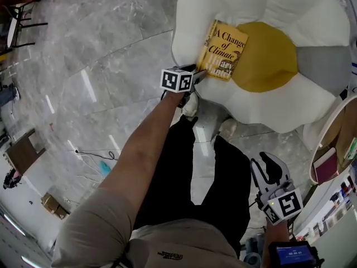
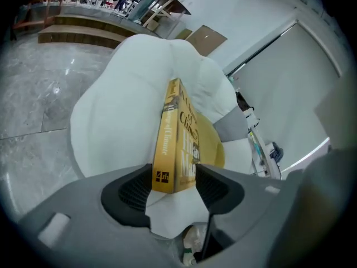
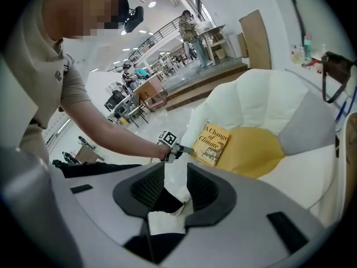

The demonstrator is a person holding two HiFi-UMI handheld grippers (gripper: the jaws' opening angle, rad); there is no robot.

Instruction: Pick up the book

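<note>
Left gripper (image 2: 174, 181), fingers pinching the yellow book (image 2: 178, 133) by its lower edge; right gripper (image 3: 175, 186), fingers apart, empty

Beige short-sleeved T-shirt (image 1: 95, 228), black trousers (image 1: 184, 172)

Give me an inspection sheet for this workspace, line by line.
Surface: white flower-shaped cushioned seat with a yellow centre and one grey petal.
Job's things: yellow book, on the seat and overlapping the yellow centre.
Clutter: nothing seen on the seat.
Grippers: left hand-held gripper shut on the book's near edge. Right hand-held gripper held low beside the person's leg, jaws apart, nothing between them.
Cables: thin dark cable on the floor, away from the seat.
Surroundings: grey marble floor; round wooden shelf at right.
</note>
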